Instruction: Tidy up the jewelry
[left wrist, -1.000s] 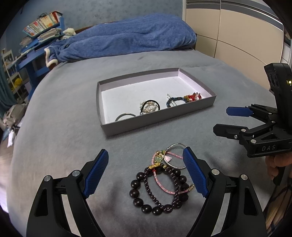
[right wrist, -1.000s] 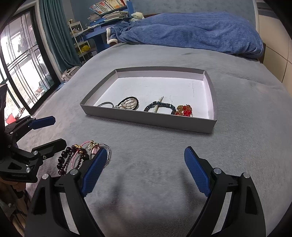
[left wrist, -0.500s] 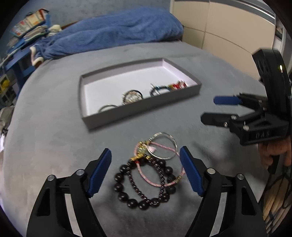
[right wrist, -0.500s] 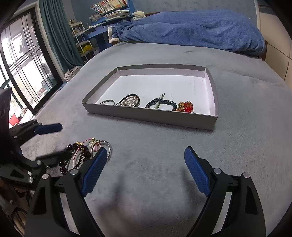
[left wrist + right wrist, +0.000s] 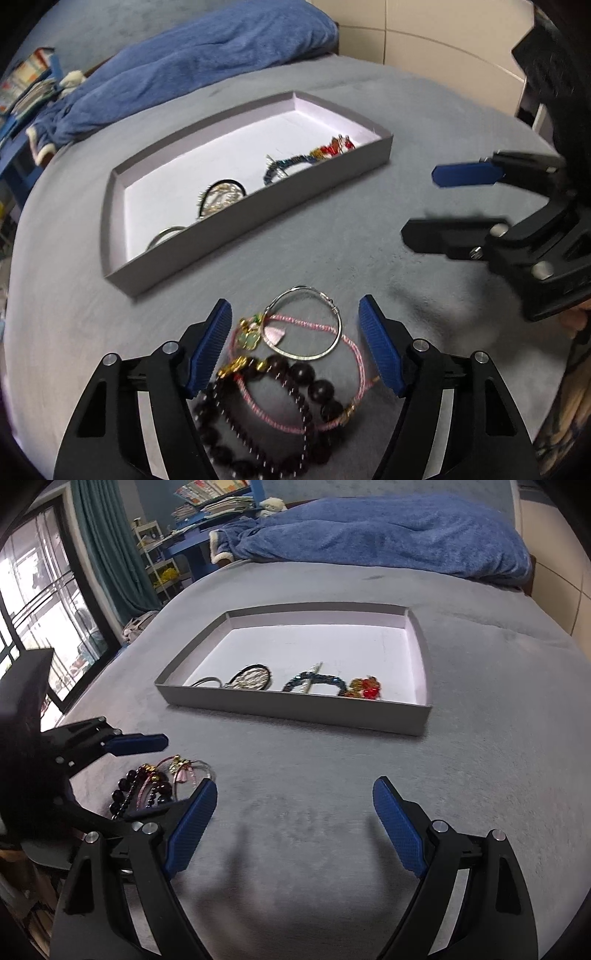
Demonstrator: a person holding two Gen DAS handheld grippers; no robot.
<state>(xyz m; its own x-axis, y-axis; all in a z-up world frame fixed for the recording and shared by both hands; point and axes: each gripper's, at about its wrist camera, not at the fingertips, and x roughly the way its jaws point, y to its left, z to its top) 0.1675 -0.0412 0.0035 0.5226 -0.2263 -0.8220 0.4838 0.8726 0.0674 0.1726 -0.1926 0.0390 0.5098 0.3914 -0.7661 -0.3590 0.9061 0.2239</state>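
Left gripper [image 5: 295, 350], jaws closing, straddles tangled bracelets [image 5: 291, 373] without contact; right gripper [image 5: 291, 827] stands wide, empty. Risk: overlapping strands may lift together or slip.

Honestly there's nothing I can read in either of my wrist views, no brand, label or number anywhere. The only printed stuff is the stack of books and magazines [image 5: 210, 489] at the top of the right wrist view, left of center, also at the far upper left of the left wrist view, and the covers are just colored smears, way too small and blurry to make out a word. My right gripper's body [image 5: 546, 258] at the right edge of the left wrist view shows no legible lettering either.
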